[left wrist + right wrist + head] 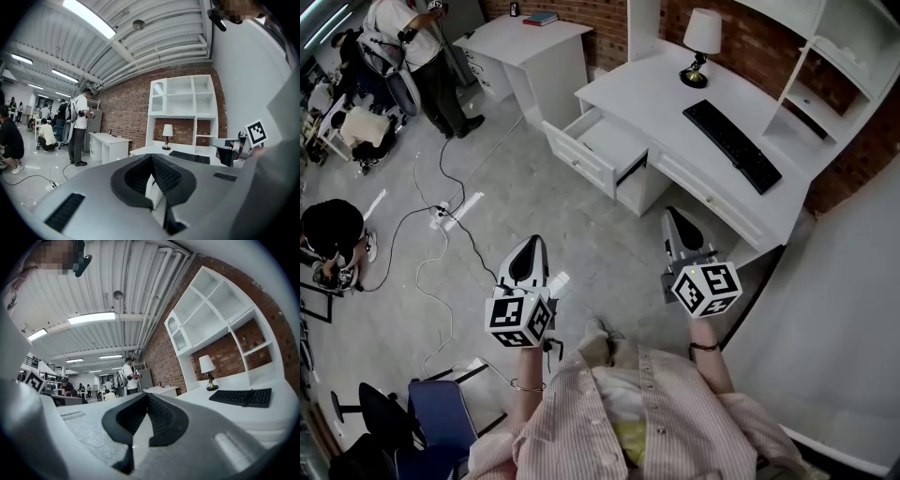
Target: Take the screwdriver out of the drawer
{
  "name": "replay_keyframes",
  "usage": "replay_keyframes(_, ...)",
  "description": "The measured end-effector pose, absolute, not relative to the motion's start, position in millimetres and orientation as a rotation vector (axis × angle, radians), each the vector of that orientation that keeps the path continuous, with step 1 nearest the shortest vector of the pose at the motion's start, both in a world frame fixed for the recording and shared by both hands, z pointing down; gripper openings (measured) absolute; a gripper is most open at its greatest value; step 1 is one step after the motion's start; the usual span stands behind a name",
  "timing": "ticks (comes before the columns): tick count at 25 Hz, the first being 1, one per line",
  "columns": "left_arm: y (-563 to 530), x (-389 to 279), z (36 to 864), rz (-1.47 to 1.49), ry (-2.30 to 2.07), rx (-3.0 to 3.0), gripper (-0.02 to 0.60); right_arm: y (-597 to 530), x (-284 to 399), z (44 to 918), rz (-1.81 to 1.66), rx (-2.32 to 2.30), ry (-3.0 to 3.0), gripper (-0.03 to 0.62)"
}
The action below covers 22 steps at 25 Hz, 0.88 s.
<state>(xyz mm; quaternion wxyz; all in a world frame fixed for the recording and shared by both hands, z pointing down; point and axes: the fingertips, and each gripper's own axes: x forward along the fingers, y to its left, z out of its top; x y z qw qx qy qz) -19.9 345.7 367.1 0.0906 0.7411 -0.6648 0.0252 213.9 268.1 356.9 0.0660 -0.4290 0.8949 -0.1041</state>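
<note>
"Screwdriver in sight yet?"

"No, none of my three views shows it. In the head view the drawer (pixel 578 161) stands pulled out of the desk (pixel 666 89), to the left of the keyboard (pixel 733 145). What I can see of its inside looks bare white. If the tool is in there, I'd guess it lies flat against the front wall or far back under the desk top, where I can't look from here."

"And your grippers?"

"Both are well short of the drawer, held out over the floor. The left gripper (pixel 530 246) has its jaws together with nothing between them. The right gripper (pixel 675 220) is the same, pads meeting and empty. I'll have to spread one before I reach in."

"How do you expect it to handle?"

"Light and stiff, I think, so weight is no worry. The trouble is the shape. A round metal shaft is thin and slick, and it would likely roll or twist out of the pads. I'd take it across the handle, near the middle, where it should be thickest and least slippery, with the jaws square to its length. On a smooth drawer bottom it may skid away if one pad touches first, so I'd come down on both sides evenly and close slowly."
</note>
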Motion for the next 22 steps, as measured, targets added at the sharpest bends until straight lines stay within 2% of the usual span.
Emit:
replay_keyframes(9,318.9,-30.0,377.8,0.066,-1.966,2.176,-0.002,240.9,196.5,374.6,-0.374,-1.28,2.746,0.028)
replay_keyframes(22,221.1,-66.2,397.7,0.066,-1.926,2.156,-0.002,144.3,162.6,399.4,-0.448,-1.326,2.747,0.097)
